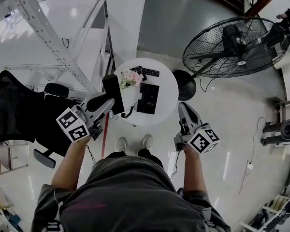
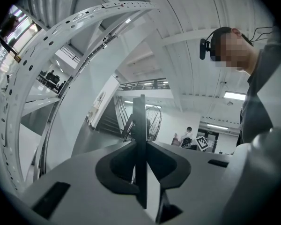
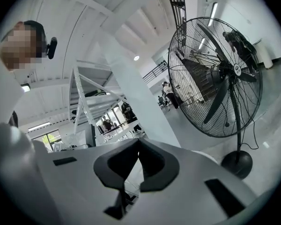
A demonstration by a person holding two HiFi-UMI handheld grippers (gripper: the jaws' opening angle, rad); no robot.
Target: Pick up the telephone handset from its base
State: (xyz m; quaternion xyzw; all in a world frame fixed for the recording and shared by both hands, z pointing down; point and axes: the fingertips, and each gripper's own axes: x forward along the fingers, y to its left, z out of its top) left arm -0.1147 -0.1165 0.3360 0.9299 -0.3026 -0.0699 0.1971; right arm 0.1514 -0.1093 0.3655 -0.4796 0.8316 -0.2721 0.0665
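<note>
My left gripper (image 1: 110, 102) is clamped on the black handset (image 1: 112, 86) over the left edge of the round table (image 1: 166, 79), base (image 1: 148, 98) mid-table, right gripper (image 1: 183, 108) closed and empty; I'd lift slowly so the coiled cord (image 1: 129, 111) doesn't drag the base

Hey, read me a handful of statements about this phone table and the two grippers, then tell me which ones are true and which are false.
1. The left gripper clamps the black handset. True.
2. The handset rests on its base. False: it is lifted off, to the left of the base, still joined by the coiled cord.
3. The right gripper holds the remote. False: its jaws are together and empty, and the remote lies on the table.
4. A large fan stands on the floor to the right of the table. True.
</note>
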